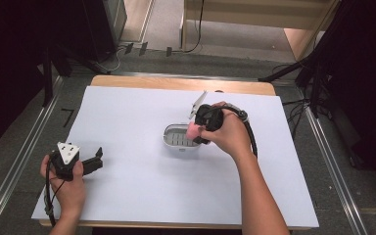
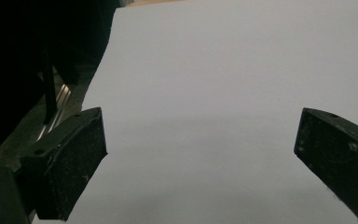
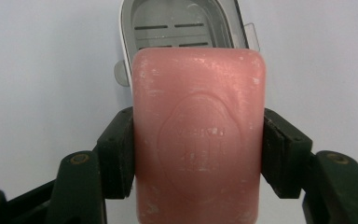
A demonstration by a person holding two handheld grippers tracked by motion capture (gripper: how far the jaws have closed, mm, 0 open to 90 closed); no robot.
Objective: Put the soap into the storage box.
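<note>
Right tool pinching pink soap bar by long sides, over near-right rim of soap dish, mid desk. Soap likely stiff, slippery; grip flat sides. Left tool spread, idle near-left.

Wooden table, its top almost fully covered by a white sheet; bare wood shows as a strip along the far edge. A white soap dish with a slotted grey insert sits directly on the sheet, right of centre, its open end facing up. The table stands on a grey carpeted floor crossed by metal rails.
</note>
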